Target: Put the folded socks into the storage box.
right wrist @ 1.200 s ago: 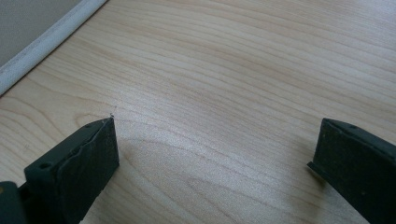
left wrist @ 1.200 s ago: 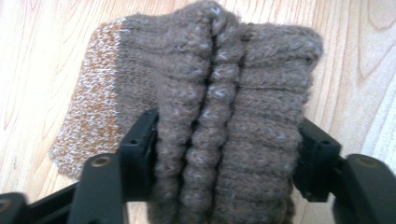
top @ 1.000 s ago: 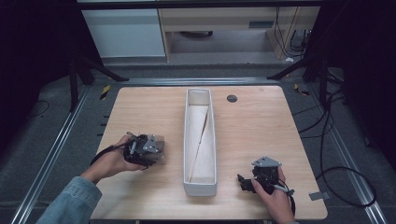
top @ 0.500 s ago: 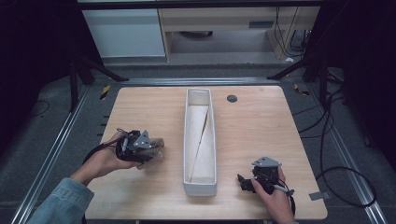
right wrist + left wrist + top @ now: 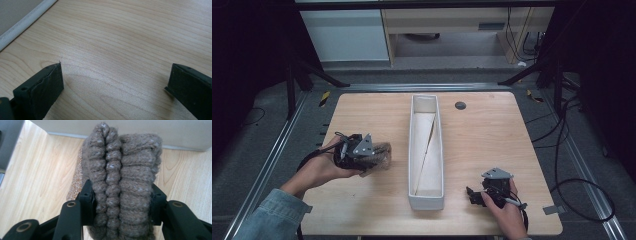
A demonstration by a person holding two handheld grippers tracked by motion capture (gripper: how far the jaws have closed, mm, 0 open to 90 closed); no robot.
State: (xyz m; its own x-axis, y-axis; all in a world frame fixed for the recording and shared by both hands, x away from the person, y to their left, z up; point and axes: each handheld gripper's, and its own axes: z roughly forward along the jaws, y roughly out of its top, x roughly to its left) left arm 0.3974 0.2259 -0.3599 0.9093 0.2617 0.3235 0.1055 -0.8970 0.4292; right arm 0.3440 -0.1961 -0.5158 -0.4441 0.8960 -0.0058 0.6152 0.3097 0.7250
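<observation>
Brown knitted wool (image 5: 122,177) sits clamped in the left gripper (image 5: 122,207), now lifted off the table (image 5: 362,210) beside the white tray (image 5: 426,200). Ready for dropping in, I judge. Right gripper (image 5: 116,82) rests with jaws apart, empty.

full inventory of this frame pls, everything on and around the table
knitted item: 1, grey-brown, folded, clamped in the left claw, left of the tray
tray: 1, white, long and narrow, mid-table, running front to back
divider: 1, pale, lying diagonally inside the tray
disc: 1, dark, set in the table top near the far edge, right of the tray
table: 1, light wood
cabinet: 1, white, on the floor beyond the table
cables: several, black, on the floor right of the table
left claw: 1, black, shut on the knitted item
right claw: 1, black, open, on the table near the tray's front end
hands: 2, one per claw; denim sleeve on the left
</observation>
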